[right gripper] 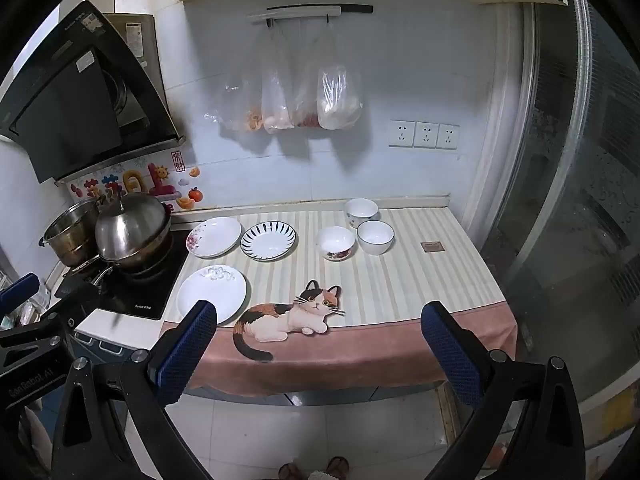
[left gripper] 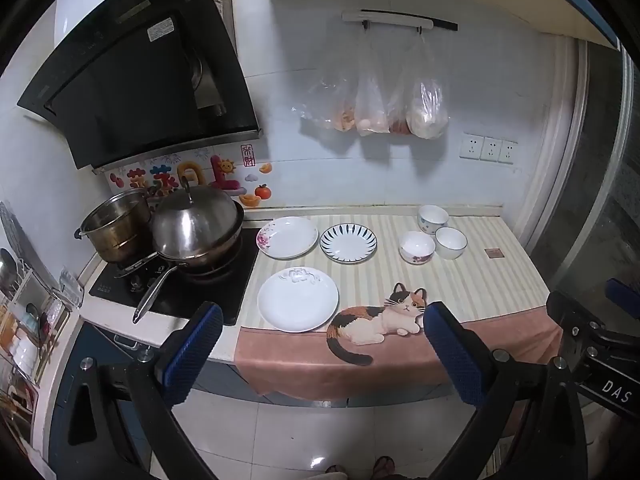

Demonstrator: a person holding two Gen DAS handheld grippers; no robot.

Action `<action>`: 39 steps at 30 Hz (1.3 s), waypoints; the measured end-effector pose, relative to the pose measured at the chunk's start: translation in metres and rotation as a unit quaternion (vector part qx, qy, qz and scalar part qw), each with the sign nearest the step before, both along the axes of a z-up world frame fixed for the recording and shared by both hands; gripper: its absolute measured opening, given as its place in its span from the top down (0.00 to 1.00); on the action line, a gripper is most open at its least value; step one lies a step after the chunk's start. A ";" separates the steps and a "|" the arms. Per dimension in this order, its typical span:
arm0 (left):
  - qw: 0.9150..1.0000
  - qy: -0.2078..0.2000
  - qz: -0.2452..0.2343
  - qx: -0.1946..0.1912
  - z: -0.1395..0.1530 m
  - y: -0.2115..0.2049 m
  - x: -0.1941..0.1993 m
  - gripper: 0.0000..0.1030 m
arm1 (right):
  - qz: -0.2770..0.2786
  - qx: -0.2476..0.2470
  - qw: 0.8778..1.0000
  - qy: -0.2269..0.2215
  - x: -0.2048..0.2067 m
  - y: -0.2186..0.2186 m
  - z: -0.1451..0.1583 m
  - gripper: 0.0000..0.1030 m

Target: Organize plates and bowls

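Three plates lie on the striped counter cloth (left gripper: 472,280): a plain white plate (left gripper: 298,299) at the front, a pink-flowered plate (left gripper: 287,237) behind it, and a blue-striped plate (left gripper: 348,243) to its right. Three white bowls stand further right: a blue-patterned one (left gripper: 433,219) at the back, a flowered one (left gripper: 417,247) and a blue-rimmed one (left gripper: 451,242). All show in the right wrist view too, such as the front plate (right gripper: 211,293) and the bowls (right gripper: 335,243). My left gripper (left gripper: 322,324) and right gripper (right gripper: 318,322) are open, empty, held back before the counter's front edge.
A hob (left gripper: 176,280) at the left carries a lidded wok (left gripper: 198,226) with a long handle and a steel pot (left gripper: 116,228). A range hood (left gripper: 136,68) hangs above. Plastic bags (left gripper: 380,104) hang on the back wall. A dish rack (left gripper: 24,320) stands far left.
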State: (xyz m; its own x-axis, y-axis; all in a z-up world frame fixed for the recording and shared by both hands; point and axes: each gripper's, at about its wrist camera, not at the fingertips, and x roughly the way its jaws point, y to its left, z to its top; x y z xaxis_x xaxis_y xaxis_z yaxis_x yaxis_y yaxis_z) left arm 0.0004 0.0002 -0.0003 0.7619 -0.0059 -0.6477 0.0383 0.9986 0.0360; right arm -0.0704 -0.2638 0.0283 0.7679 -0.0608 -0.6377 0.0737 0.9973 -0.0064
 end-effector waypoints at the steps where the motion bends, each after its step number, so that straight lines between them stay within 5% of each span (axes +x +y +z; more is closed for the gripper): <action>1: 1.000 0.000 0.000 -0.002 0.000 0.000 0.000 0.00 | 0.000 0.001 1.000 -0.003 0.000 0.000 0.000 0.00; 39: 1.000 0.000 -0.002 0.000 -0.003 -0.008 -0.003 0.00 | 0.005 0.002 1.000 0.006 0.005 0.006 -0.003 0.00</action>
